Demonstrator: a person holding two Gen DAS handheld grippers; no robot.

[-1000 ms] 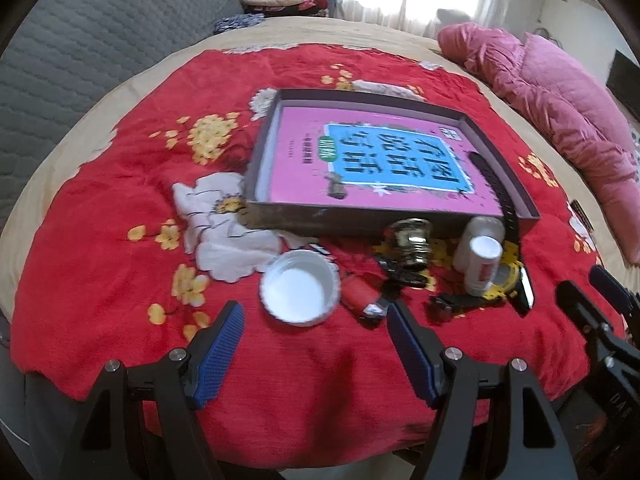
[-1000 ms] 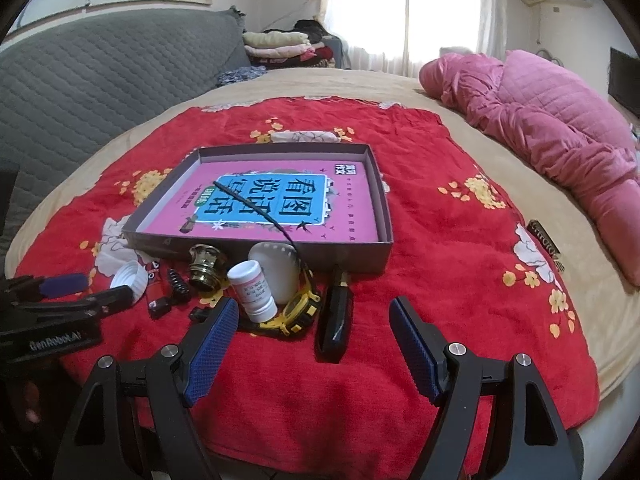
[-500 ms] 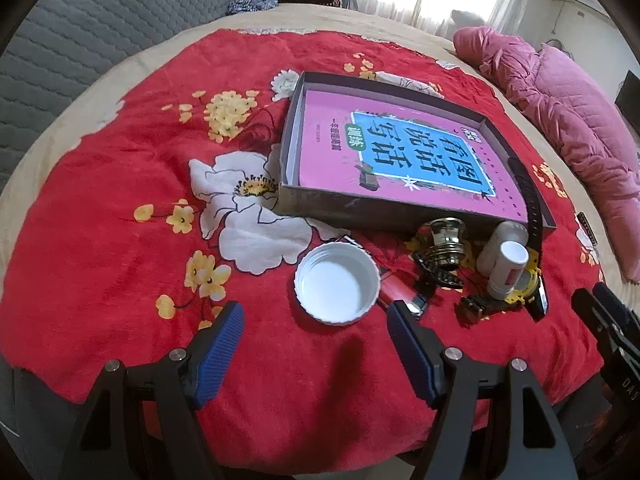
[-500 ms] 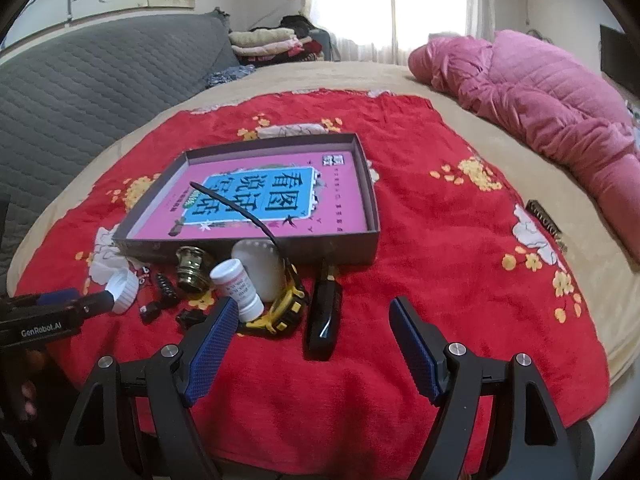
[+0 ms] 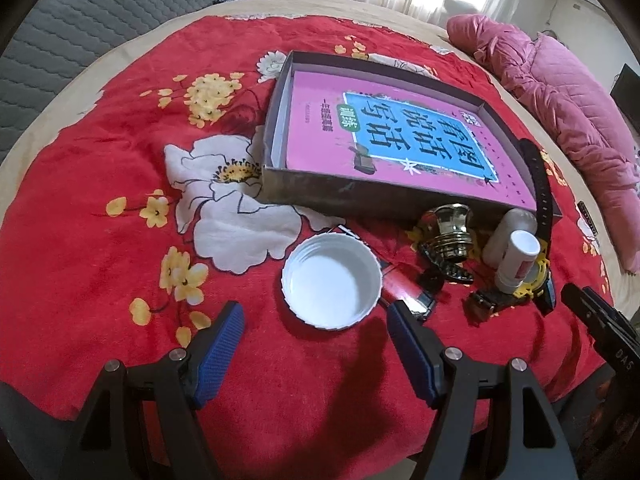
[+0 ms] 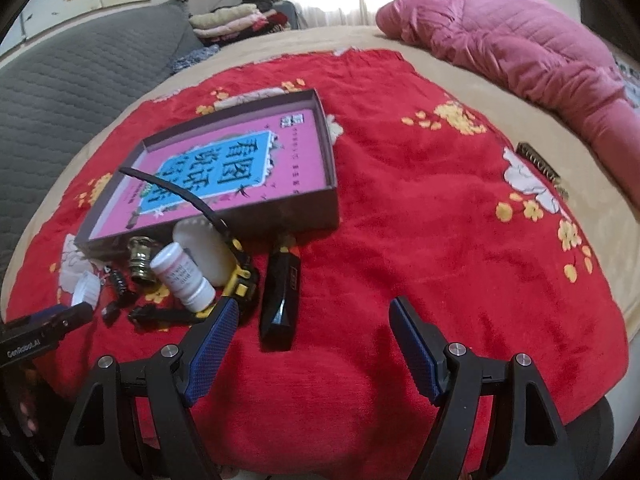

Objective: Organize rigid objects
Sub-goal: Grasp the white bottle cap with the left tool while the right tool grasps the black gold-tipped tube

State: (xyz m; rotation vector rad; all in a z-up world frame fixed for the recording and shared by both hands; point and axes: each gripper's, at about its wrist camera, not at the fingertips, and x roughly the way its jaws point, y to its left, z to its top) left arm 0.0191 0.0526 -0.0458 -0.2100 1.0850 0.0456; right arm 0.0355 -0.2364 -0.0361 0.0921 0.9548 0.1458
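Note:
A shallow grey box (image 5: 340,196) (image 6: 296,216) with a pink and blue book inside lies on the red flowered blanket. Small items lie in front of its near wall: a white cap (image 5: 331,282) (image 6: 86,289), a red lighter (image 5: 402,286), a brass knob (image 5: 446,232) (image 6: 141,261), a white pill bottle (image 5: 518,258) (image 6: 182,274), a yellow and black watch (image 5: 536,280) (image 6: 238,280) with its strap over the box wall, and a black oblong case (image 6: 281,298). My left gripper (image 5: 316,332) is open just short of the cap. My right gripper (image 6: 312,328) is open, the case near its left finger.
The blanket (image 5: 100,240) covers a round beige bed. A pink quilt (image 6: 520,48) lies at the far right, a grey padded headboard (image 6: 60,92) at the left, folded clothes (image 6: 236,20) at the back. A dark comb (image 6: 542,170) lies on the blanket to the right.
Both grippers have moved forward and lower toward the small items; the cap now sits right between the left fingers' line. The right view has tilted. Nothing was taken hold of.

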